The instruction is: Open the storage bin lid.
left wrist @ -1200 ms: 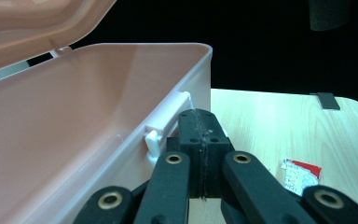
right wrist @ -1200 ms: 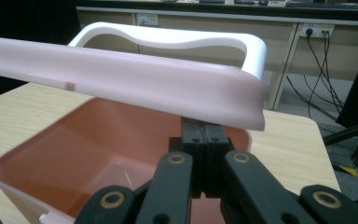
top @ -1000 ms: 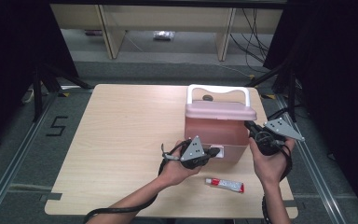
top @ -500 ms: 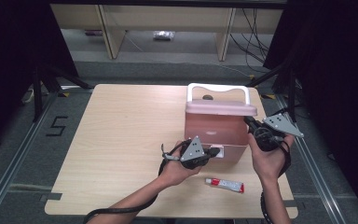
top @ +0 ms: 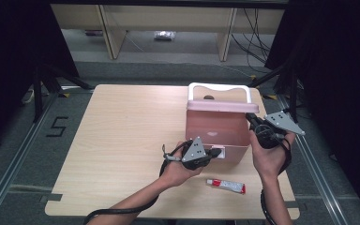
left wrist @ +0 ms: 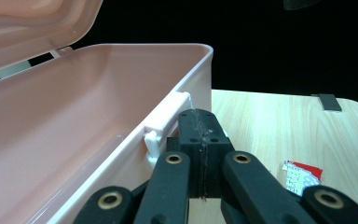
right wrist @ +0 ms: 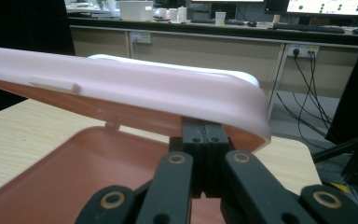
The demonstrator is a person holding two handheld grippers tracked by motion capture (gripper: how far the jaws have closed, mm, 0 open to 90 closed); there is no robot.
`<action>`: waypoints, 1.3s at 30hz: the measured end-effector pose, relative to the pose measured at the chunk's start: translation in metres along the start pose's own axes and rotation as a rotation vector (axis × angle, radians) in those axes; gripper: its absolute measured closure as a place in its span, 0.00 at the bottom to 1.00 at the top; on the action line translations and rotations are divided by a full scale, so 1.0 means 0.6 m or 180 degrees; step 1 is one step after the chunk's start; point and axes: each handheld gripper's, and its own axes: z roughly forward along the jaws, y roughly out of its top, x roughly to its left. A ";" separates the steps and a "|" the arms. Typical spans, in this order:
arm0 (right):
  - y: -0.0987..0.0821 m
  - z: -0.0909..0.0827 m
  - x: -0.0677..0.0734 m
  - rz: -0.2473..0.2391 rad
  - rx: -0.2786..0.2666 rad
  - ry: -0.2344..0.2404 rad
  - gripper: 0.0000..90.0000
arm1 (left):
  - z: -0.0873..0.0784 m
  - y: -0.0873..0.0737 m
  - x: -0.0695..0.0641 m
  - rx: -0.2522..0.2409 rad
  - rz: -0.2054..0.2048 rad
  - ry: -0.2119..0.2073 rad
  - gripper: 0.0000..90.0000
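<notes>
Pink box (top: 218, 129) on the surface's right side is mid-opening, right gripper (top: 252, 119) jaws together under its lid (right wrist: 121, 88), left gripper (top: 214, 152) closed bracing the latch (left wrist: 165, 126); next, lift higher.

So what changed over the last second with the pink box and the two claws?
Almost nothing: the right claw shifted slightly beside the raised lid of the pink plastic box. The left claw stayed shut at the white front latch; the tube stayed put.

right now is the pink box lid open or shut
Open, partway: the lid is raised off the pink box, the shut right claw under its edge. The box looks empty.
</notes>
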 end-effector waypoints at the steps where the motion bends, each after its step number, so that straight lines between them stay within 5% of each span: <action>1: 0.001 0.000 0.000 0.0012 0.0035 -0.0006 1.00 | 0.000 0.000 0.000 -0.0010 -0.0009 0.0002 0.99; 39: 0.024 0.046 -0.003 -0.0008 -0.0121 -0.0151 1.00 | 0.002 0.000 0.000 -0.0012 -0.0041 0.0006 0.99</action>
